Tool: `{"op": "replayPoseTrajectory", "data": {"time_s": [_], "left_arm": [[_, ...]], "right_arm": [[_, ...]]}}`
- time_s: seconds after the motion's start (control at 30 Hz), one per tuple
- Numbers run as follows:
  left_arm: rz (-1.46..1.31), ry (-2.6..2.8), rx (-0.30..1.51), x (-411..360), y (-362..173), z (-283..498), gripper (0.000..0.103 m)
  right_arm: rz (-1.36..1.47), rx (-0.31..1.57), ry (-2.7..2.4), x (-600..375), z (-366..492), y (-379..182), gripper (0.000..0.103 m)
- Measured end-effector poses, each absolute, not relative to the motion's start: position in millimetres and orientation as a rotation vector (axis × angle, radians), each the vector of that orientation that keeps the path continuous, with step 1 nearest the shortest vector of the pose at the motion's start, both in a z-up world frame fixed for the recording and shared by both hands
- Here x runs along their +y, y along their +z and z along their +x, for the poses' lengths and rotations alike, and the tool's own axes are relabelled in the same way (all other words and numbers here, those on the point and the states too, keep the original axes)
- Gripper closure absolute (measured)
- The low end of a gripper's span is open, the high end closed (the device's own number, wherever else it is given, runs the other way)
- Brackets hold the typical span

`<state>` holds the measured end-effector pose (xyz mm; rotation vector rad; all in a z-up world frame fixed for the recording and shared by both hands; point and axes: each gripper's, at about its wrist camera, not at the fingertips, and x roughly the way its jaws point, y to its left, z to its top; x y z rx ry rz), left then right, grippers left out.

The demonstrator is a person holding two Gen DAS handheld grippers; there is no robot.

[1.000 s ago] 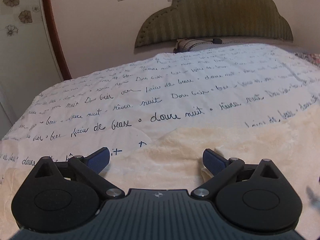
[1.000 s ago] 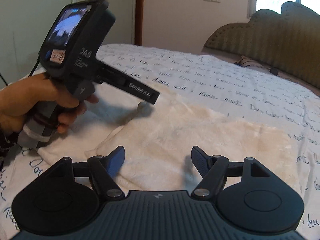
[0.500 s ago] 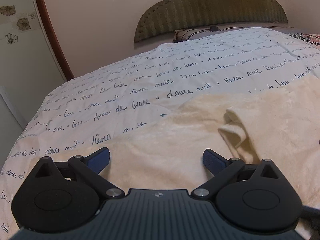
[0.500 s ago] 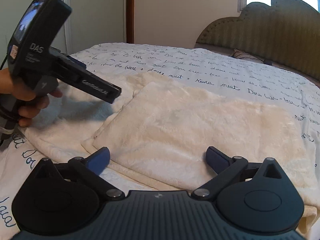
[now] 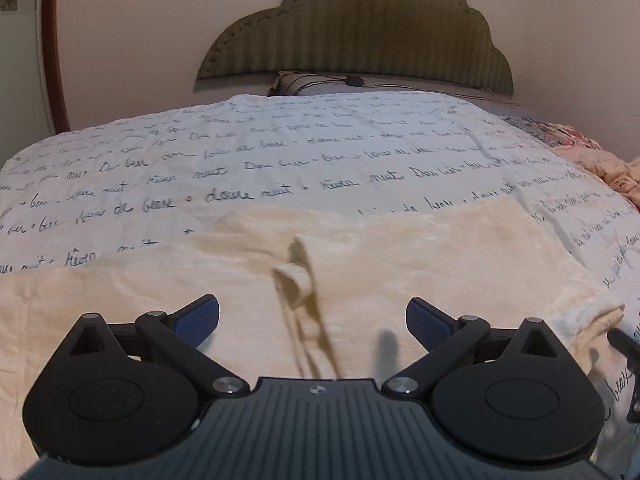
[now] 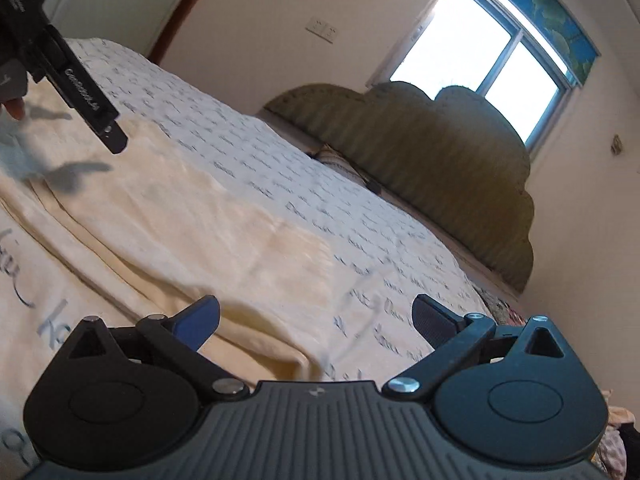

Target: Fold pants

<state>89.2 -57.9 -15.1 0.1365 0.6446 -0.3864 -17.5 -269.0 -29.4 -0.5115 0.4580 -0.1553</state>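
Pants (image 5: 400, 264) lie flat on the bed (image 5: 280, 152); we hover both tongs, left (image 5: 312, 314) and right (image 6: 316, 316), spread apart and empty above them, ready to grasp an edge.

— What do your tongs look like?

— My left gripper (image 5: 313, 315) has a ribbed dark grey body with a small emblem at its front edge, two round black discs with oval insets, black triangular links, silver screw heads and blue ribbed pads (image 5: 200, 316) on the fingers.

— And the other?

— My right gripper (image 6: 316, 320) is built the same. From its camera the left one's black housing (image 6: 76, 92) shows white lettering, "DAS" among it, and a bit of my fingertip (image 6: 14, 110), bare skin.
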Motion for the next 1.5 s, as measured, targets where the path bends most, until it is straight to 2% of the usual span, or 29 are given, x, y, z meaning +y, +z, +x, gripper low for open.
{"op": "replayPoseTrajectory", "data": {"time_s": [0.2, 0.5, 0.6, 0.7, 0.8, 0.87, 1.0, 1.03, 1.07, 1.1, 1.17, 1.2, 1.33, 1.5], "left_arm": [[0.345, -0.362, 0.583, -93.3, -33.3, 73.2, 0.001], [0.270, -0.363, 0.626, -88.2, -30.3, 80.8, 0.001], [0.270, -0.386, 0.670, -87.9, -38.4, 84.4, 0.000], [0.233, -0.413, 0.691, -82.4, -40.7, 85.6, 0.000], [0.202, -0.415, 0.705, -77.7, -41.4, 86.6, 0.000], [0.192, -0.412, 0.711, -76.0, -39.0, 86.5, 0.000], [0.158, -0.375, 0.668, -73.6, -29.5, 83.9, 0.001], [0.155, -0.368, 0.658, -74.0, -28.0, 83.9, 0.001], [0.161, -0.366, 0.661, -74.9, -28.0, 84.4, 0.001], [0.172, -0.369, 0.673, -76.4, -29.3, 85.3, 0.001], [0.197, -0.376, 0.696, -79.4, -33.9, 85.3, 0.001], [0.210, -0.379, 0.701, -80.6, -36.0, 84.8, 0.000], [0.225, -0.395, 0.688, -79.2, -36.8, 79.5, 0.000], [0.165, -0.391, 0.646, -74.4, -24.1, 78.7, 0.000]], "right_arm": [[-0.454, 0.485, -0.233, -297.5, -8.1, -39.5, 0.000], [-0.584, 0.510, -0.188, -290.9, -13.2, -53.9, 0.000], [-0.453, 0.496, -0.313, -314.3, -5.4, -52.0, 0.000], [-0.178, 0.589, -0.276, -351.1, -2.9, -57.7, 0.000], [-0.039, 0.635, -0.233, -366.7, -8.4, -61.4, 0.000], [-0.051, 0.630, -0.213, -364.8, -15.3, -50.2, 0.000], [-0.155, 0.483, -0.161, -341.8, -27.3, -17.2, 0.000], [-0.155, 0.454, -0.121, -335.2, -25.5, -11.3, 0.002], [-0.155, 0.437, -0.085, -328.3, -20.8, -9.6, 0.015], [-0.153, 0.435, -0.062, -321.8, -13.8, -10.6, 0.038], [-0.121, 0.464, -0.023, -314.0, 4.5, -18.3, 0.061], [-0.100, 0.486, 0.004, -311.9, 12.8, -24.3, 0.064], [-0.157, 0.599, -0.037, -306.1, 24.2, -57.5, 0.067], [-0.079, 0.578, -0.055, -321.4, 3.8, -45.1, 0.066]]}}
